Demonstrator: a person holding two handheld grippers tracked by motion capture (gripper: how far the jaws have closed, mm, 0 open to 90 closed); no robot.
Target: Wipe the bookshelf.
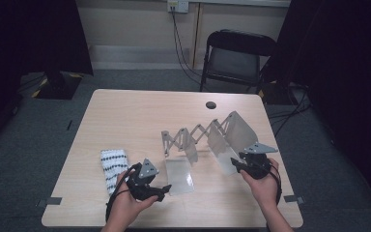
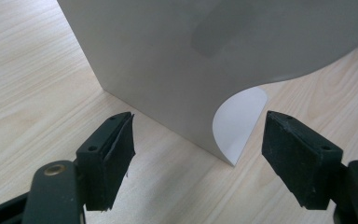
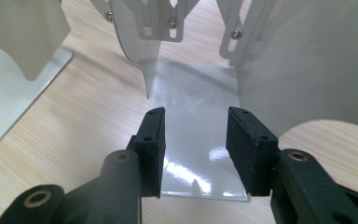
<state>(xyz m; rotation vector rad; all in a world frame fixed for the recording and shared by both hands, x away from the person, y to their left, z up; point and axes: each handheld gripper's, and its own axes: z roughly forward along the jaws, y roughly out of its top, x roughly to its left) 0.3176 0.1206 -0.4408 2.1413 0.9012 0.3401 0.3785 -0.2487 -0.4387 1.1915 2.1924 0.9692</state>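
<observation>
The expandable file rack [image 1: 207, 137] is being stretched out. Both grippers, left [image 1: 163, 189] and right [image 1: 235, 165], stand released, grasping nothing; next, re-grip its end panels.

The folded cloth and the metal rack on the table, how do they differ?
The folded cloth is soft, white with black dots; the metal rack is rigid, plain grey. The cloth lies flat at the left; the rack stands upright, stretched out in a zigzag, and is far larger. Both rest on the table.
</observation>
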